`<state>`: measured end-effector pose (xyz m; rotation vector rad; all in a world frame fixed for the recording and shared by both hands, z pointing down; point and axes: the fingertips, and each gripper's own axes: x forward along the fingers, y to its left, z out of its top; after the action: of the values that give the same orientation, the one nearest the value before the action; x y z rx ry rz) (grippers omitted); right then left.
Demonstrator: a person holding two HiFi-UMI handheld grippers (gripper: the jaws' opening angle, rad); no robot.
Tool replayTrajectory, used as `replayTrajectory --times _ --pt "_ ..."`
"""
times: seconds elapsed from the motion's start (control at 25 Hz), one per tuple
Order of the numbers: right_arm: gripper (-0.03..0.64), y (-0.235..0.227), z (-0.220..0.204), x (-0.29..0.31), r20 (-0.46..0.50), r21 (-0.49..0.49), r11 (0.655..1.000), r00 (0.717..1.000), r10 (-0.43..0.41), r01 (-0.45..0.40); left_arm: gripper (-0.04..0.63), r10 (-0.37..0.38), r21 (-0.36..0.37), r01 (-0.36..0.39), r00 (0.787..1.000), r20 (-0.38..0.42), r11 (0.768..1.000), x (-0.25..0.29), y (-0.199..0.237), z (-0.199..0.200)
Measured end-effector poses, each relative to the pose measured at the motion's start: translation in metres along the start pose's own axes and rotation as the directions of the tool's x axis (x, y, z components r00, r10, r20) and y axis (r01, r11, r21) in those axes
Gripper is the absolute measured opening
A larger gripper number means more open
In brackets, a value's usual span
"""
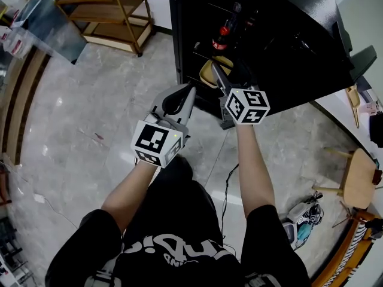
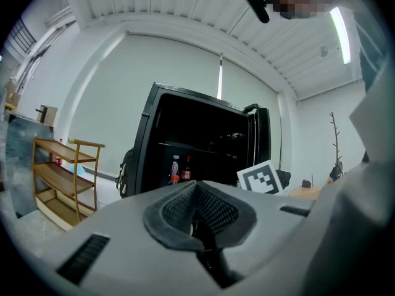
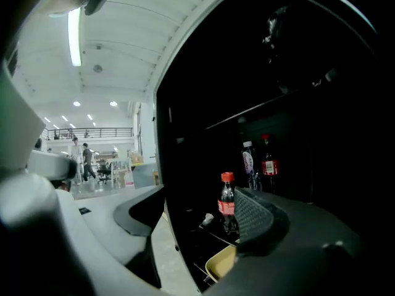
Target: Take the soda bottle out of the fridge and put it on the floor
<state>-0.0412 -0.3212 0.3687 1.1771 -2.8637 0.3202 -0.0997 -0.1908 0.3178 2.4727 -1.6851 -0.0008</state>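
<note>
The soda bottle [image 1: 224, 36], dark with a red cap and red label, stands upright on a shelf inside the open black fridge [image 1: 287, 52]. In the right gripper view that bottle [image 3: 227, 201] shows between my wide-open jaws, some way ahead and untouched. My right gripper [image 1: 222, 70] reaches level toward the fridge's lower shelves, with nothing between its pads [image 3: 254, 217]. My left gripper [image 1: 179, 93] hangs beside it over the floor, a little further from the fridge, pads pressed together and holding nothing. Two more bottles [image 3: 258, 160] stand deeper on a higher shelf.
A yellow tray [image 3: 221, 263] sits low in the fridge below the bottle. A wooden shelf unit [image 1: 114, 11] stands at the left of the fridge. A wooden stool [image 1: 359, 178], shoes [image 1: 302, 219] and a floor cable [image 1: 226, 184] lie to the right on the grey marble floor [image 1: 90, 118].
</note>
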Motion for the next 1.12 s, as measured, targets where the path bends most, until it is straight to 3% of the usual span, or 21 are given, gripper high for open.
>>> replayTrajectory --times 0.56,1.0,1.12 --pt "0.344 -0.067 -0.045 0.095 -0.058 -0.023 0.996 0.995 -0.086 0.085 0.006 0.008 -0.002 -0.008 1.0 -0.022 1.0 0.007 0.017 -0.05" --pt "0.341 -0.074 -0.061 0.127 -0.053 -0.09 0.992 0.994 -0.097 0.092 0.006 0.006 -0.029 -0.006 1.0 -0.002 1.0 0.011 0.021 -0.072" --pt "0.306 -0.078 -0.06 0.126 -0.037 -0.105 0.989 0.993 -0.108 0.104 0.006 0.013 -0.041 -0.013 1.0 -0.003 0.999 0.008 0.022 -0.083"
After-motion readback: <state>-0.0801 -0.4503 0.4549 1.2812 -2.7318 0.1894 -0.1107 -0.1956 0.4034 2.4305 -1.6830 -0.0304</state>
